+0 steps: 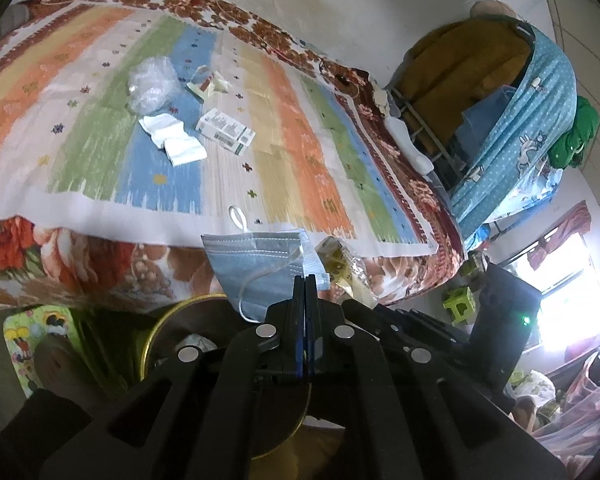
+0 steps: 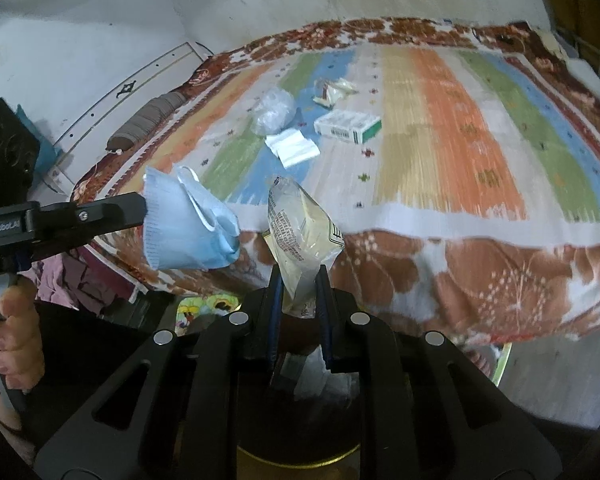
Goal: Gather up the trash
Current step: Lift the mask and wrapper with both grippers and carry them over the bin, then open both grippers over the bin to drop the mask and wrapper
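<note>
Our left tool (image 1: 305, 280) is clamped on the blue mask (image 1: 260, 258). Our right tool (image 2: 299, 280) pinches the crinkly wrapper (image 2: 300, 228). Both hang past the bed (image 2: 440, 264) edge, and the round bin (image 1: 168, 320) sits right below us.

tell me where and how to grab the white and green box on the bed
Grip the white and green box across its two long sides, near the middle, coming from above. It lies flat on the striped mat, so only the narrow width fits between the fingers. The folded white paper sits apart from it, leaving room.
</note>
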Tool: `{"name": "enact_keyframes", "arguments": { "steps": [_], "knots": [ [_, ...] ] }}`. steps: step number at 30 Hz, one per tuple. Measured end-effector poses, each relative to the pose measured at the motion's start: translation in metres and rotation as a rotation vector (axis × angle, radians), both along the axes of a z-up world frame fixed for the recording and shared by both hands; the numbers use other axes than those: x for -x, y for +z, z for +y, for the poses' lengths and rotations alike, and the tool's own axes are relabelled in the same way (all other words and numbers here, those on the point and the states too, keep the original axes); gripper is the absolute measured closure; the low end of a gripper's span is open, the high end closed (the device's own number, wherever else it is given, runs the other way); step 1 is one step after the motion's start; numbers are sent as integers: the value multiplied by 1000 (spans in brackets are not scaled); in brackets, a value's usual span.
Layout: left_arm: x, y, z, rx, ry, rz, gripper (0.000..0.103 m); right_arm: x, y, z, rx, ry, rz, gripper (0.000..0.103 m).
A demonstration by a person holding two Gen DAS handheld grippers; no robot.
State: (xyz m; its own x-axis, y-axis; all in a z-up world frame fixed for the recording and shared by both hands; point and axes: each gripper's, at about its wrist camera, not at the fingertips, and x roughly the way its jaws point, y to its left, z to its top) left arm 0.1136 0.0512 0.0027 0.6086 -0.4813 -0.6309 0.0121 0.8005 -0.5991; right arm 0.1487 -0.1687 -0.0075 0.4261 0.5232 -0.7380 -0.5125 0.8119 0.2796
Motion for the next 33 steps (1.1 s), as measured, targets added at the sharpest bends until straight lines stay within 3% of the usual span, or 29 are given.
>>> {"name": "enact_keyframes", "arguments": {
  "steps": [15,28,33],
  "knots": [
    [27,-20,-21,-32,-20,41,103,25,-23,-5,54,-5,57,88],
    [36,-49,-33,-94,-11,148,103,36,-44,2,109,31,145,88],
    [31,-59,-26,-66,27,205,99,35,-49,4,119,33,174,78]
  ]
}}
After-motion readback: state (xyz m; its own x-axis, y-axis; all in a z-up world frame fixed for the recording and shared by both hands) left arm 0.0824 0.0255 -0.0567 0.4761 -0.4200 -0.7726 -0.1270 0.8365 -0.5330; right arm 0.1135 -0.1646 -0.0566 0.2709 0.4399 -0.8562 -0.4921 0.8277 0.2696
